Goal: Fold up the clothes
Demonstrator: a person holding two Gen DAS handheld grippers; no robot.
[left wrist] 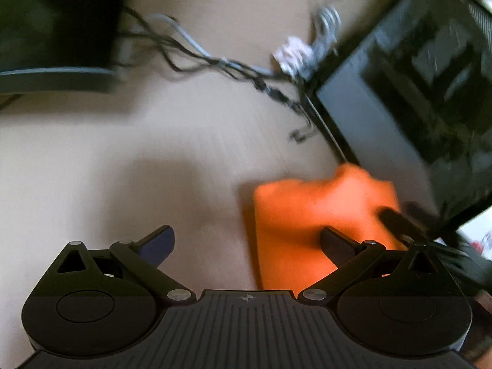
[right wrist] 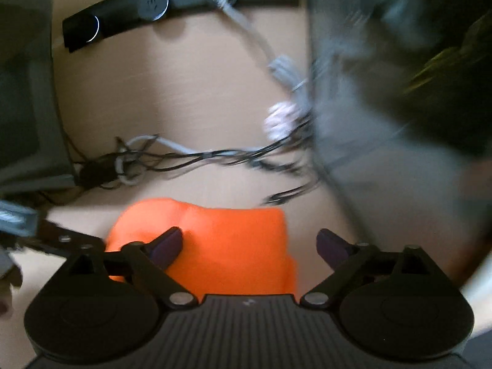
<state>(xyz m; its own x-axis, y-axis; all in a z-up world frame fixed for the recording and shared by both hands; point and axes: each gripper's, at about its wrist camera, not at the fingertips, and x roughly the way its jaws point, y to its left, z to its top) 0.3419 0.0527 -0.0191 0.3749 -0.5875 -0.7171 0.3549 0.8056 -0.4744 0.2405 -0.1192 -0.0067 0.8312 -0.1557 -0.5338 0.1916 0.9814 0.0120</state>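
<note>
A folded orange cloth point(left wrist: 310, 218) lies flat on the beige tabletop point(left wrist: 153, 141). In the left wrist view my left gripper point(left wrist: 247, 241) is open and empty, with its right finger over the cloth's left part. In the right wrist view the same cloth point(right wrist: 233, 246) lies under my right gripper point(right wrist: 249, 243), which is open and empty above it. The right gripper's fingers point(left wrist: 396, 218) show at the cloth's right edge in the left view; the left gripper's arm point(right wrist: 61, 240) shows at the cloth's left in the right view. Both views are motion-blurred.
A bundle of black and grey cables point(left wrist: 215, 61) runs across the table behind the cloth. A dark computer case with a glass side point(left wrist: 415, 98) stands at the right. A monitor base point(left wrist: 55, 73) sits at the left. A black power strip point(right wrist: 172, 9) lies at the back.
</note>
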